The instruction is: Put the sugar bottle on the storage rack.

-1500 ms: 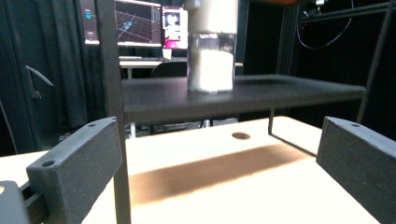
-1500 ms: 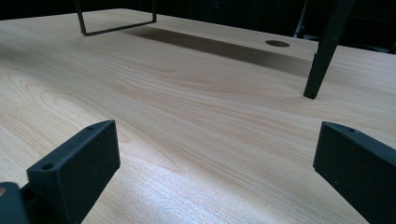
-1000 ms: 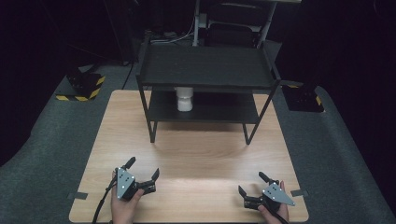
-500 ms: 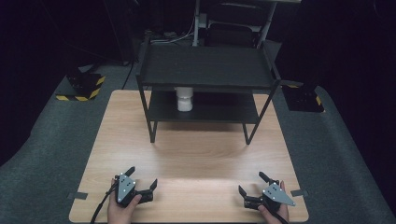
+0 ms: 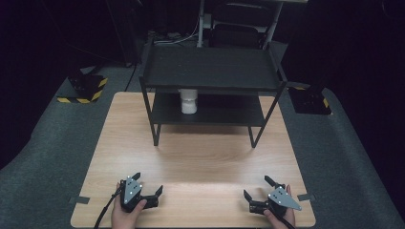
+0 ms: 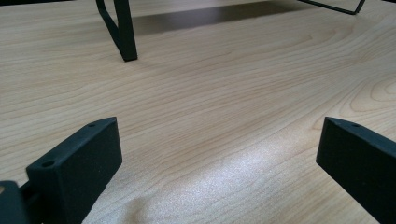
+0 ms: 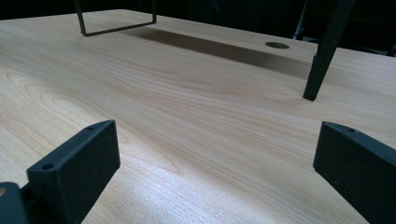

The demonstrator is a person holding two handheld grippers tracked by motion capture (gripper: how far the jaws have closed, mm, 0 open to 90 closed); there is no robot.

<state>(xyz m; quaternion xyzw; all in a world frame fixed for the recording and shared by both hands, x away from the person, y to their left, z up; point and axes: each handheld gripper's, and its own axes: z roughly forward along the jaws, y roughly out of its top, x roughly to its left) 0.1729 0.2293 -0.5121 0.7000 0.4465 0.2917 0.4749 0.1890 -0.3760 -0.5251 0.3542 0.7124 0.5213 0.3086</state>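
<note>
A black shelf rack [image 5: 212, 76] in the upper centre holds a white cup [image 5: 189, 101] on its lower shelf. At the bottom, the left gripper [image 5: 149, 184] and right gripper [image 5: 257, 187] rest spread and empty; the left one has drawn back toward the table [image 5: 205, 157] edge.

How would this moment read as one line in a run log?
left gripper: open, empty, near table edge | right gripper: open, empty | white cup: lower shelf of black rack, untouched

The left gripper [image 5: 149, 184] has moved back toward the person, to the near edge of the table [image 5: 200, 157], and it is now farther from the black shelf [image 5: 210, 71] ahead of it.
</note>
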